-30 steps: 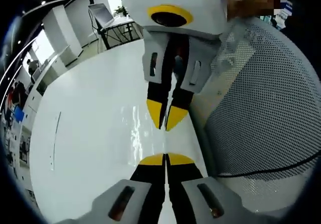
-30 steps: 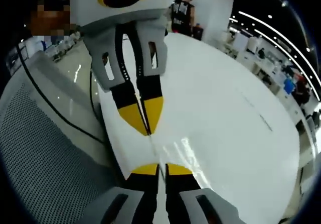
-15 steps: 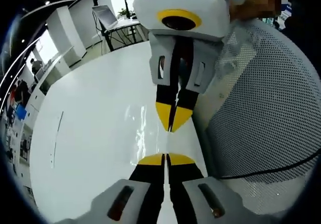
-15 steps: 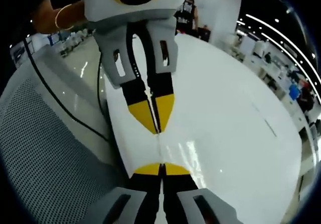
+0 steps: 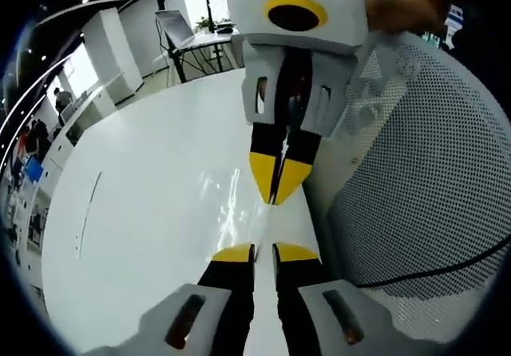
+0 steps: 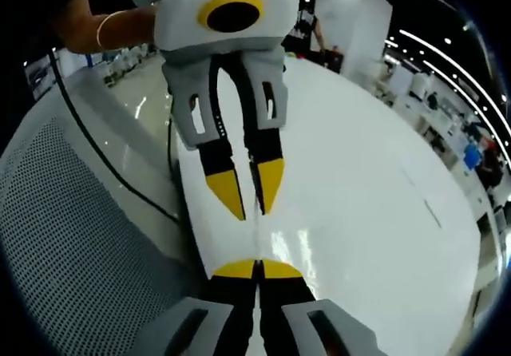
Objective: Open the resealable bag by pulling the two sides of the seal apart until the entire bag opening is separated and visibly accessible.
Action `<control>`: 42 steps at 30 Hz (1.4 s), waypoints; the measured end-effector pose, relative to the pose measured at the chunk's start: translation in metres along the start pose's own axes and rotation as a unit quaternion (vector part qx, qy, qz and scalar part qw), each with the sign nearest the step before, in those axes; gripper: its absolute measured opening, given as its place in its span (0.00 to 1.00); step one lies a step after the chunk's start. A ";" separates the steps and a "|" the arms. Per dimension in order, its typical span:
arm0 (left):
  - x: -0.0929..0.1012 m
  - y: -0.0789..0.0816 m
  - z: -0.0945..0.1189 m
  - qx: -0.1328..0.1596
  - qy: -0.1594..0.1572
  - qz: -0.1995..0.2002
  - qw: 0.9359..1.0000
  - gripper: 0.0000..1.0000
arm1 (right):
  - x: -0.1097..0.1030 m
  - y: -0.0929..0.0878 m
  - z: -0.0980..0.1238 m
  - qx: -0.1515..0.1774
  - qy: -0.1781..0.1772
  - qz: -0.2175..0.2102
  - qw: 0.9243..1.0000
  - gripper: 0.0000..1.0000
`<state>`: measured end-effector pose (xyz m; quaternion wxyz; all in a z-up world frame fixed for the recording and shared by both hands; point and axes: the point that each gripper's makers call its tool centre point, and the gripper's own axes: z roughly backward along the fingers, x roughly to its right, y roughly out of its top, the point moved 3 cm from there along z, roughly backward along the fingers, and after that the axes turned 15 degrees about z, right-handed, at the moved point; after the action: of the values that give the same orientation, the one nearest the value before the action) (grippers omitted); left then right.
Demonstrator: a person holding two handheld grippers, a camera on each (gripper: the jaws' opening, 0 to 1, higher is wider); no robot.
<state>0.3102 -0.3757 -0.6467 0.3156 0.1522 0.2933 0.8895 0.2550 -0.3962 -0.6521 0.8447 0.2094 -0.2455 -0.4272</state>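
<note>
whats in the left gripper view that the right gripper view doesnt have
Left gripper view: a black-legged desk beyond the table. Right gripper view: a bangle on the person's wrist. Shared: the white table, the perforated panel with a black cable, and the two grippers facing each other, left gripper jaws slightly apart, right gripper jaws shut.

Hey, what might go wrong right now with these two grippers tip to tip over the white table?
The left gripper has its jaws apart while the right gripper is shut, so at best one side of the seal is pinched; the bag itself is too hard to make out. The tips sit nose to nose near the white table's edge, so they may bump.
</note>
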 end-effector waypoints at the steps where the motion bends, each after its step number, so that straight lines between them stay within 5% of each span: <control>1: 0.000 0.000 -0.001 0.001 -0.001 0.002 1.000 0.04 | -0.001 0.000 0.000 0.002 0.003 0.002 1.000 0.00; 14: 0.010 0.009 0.003 0.025 0.002 0.022 0.999 0.00 | -0.002 -0.001 0.010 0.008 -0.018 -0.011 1.000 0.00; 16: 0.012 0.009 0.003 0.025 0.002 0.019 1.000 0.00 | -0.002 -0.002 0.011 0.007 -0.020 -0.013 1.000 0.06; 27: 0.019 0.009 0.000 0.015 -0.003 0.003 1.000 0.00 | -0.004 0.020 0.016 0.023 -0.033 0.068 0.997 0.06; 42: 0.023 0.009 0.000 0.017 -0.005 0.003 1.000 0.00 | -0.010 0.018 0.011 0.022 -0.018 0.065 0.997 0.01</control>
<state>0.2891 -0.3661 -0.6391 0.3112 0.1628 0.3068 0.8846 0.2542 -0.3797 -0.6361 0.8613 0.2033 -0.2831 -0.3698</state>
